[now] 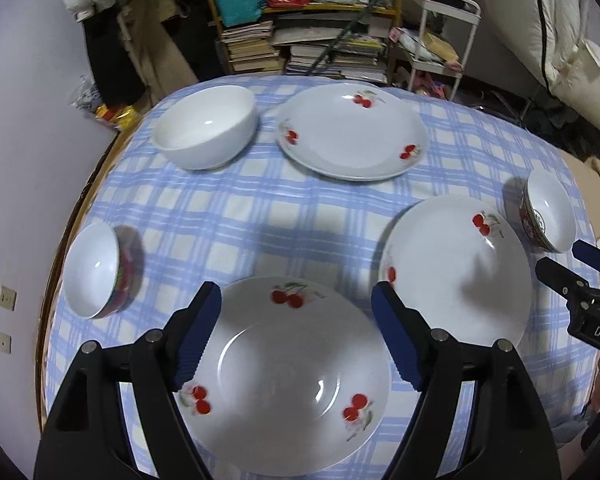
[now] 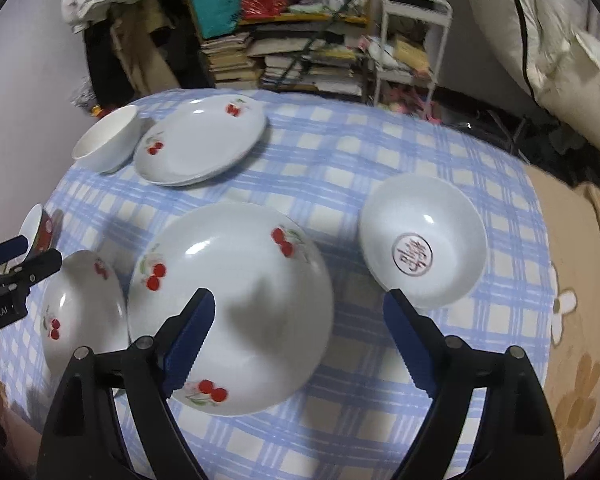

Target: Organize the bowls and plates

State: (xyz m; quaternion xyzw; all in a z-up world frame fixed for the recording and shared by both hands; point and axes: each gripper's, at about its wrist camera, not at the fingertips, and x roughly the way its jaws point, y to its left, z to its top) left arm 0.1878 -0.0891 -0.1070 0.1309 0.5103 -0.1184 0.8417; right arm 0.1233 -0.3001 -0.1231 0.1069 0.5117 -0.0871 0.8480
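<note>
Both tongs released (nothing gripped): left tongs (image 1: 296,332) over cherry plate (image 1: 284,376).

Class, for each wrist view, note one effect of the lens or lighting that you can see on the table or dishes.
Left wrist view: the fisheye bulges the checked cloth into a dome, and a soft shadow crosses it above the near plate. Right wrist view: a dark shadow lies on the big plate, and glare spots shine on its rim.
</note>
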